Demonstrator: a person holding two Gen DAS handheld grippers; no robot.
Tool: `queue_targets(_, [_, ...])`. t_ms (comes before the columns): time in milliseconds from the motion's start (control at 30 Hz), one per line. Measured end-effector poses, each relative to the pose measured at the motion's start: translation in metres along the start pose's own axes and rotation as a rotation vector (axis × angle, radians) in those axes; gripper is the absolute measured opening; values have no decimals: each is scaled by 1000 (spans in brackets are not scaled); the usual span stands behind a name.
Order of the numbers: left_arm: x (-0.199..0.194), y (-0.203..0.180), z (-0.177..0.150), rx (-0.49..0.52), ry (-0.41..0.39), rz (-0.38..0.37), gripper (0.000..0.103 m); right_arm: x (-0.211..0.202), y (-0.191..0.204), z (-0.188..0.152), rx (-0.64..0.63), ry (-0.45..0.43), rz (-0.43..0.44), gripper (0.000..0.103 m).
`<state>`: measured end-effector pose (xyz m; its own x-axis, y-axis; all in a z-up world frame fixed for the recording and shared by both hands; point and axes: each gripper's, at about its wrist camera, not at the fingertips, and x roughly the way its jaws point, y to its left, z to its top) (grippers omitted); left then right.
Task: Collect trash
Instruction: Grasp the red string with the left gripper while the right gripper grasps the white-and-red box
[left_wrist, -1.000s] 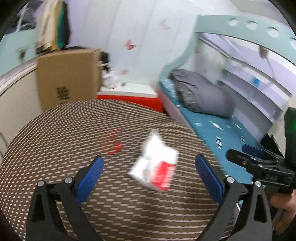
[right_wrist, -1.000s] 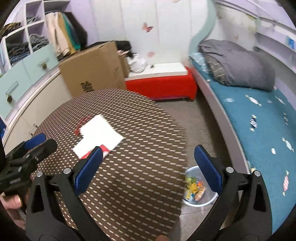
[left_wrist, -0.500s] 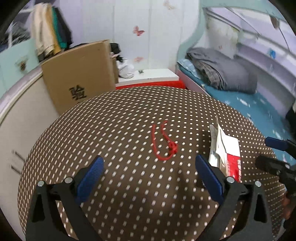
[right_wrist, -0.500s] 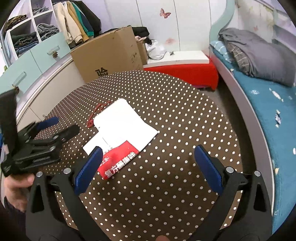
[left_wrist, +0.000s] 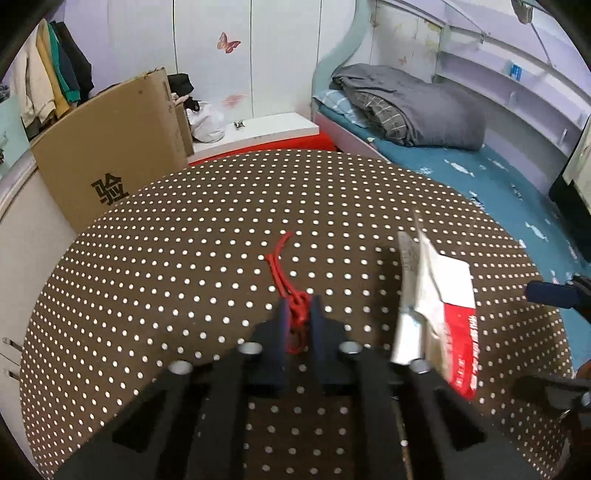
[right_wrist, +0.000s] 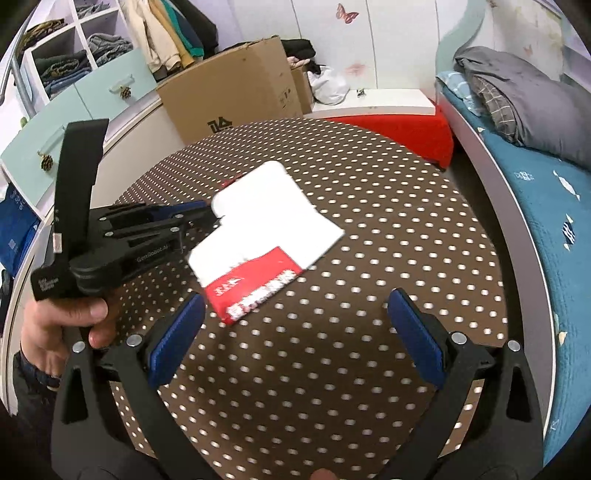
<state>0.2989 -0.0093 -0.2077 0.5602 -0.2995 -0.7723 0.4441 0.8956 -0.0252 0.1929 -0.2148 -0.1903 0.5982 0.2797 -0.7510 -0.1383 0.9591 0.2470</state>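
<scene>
trash on a round brown table with white dots (left_wrist: 155, 236): a red string (left_wrist: 286, 275) lies near the middle of the tabletop, its knotted near end pinched between the blue pads of the left gripper (left_wrist: 297, 314), whose jaws are pressed together on it. just to the right of the string, a white and red paper packet (left_wrist: 439, 295) lies on the cloth, one edge lifted. seen from the right wrist, the right gripper (right_wrist: 295, 325) hovers over the table with its jaws spread wide and nothing between them, the packet (right_wrist: 266, 236) just ahead of its pads. the left gripper (right_wrist: 207, 214) reaches in from the left, held in a bare hand (right_wrist: 59, 328), its tips at the packet's far corner. behind the table stand a cardboard box (right_wrist: 229, 92) and a bed with a grey blanket (left_wrist: 413, 107).
</scene>
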Motion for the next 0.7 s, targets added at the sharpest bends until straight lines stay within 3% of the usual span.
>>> queue_targets(300, [-25,20,-13,-72,-78,81,7,35,40,17,125,48,-60,96])
queue_targets(433, [-26,35,-15,-146,-72,82,7,48,47,24,214,29,-148,96])
queue_targets(600, [-27,46,-15,-195,-71,73,7,67,63,30,95,31,-274,95])
queue_targets(700, [-28,47,-14,-208,-72,55,7,65,63,25,24,18,-282,81])
